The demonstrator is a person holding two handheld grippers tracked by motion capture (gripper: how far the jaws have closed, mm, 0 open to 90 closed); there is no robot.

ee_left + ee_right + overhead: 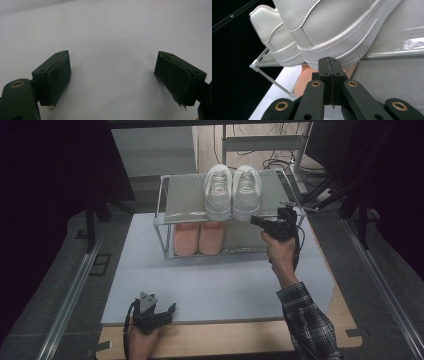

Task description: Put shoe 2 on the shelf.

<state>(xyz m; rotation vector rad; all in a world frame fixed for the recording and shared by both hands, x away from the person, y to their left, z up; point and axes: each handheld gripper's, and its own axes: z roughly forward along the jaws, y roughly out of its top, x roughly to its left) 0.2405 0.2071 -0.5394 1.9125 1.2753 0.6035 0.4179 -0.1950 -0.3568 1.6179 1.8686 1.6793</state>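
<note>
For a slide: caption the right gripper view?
Shut right gripper at the heel of a white sneaker on the rack's top shelf.

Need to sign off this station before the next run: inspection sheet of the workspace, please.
Surface: pale mat on a wooden tabletop.
Job's things: white sneakers on the top shelf of a metal shoe rack, heels over its front edge; pink slippers on the lower shelf.
Clutter: nothing seen.
Grippers: right tool shut, empty, tips at the near sneaker's heel sole; left tool open, empty, low over the mat.
Cables: one trails from each tool; more on the floor behind the rack.
Surroundings: dark curtains, metal rails at both sides.
</note>
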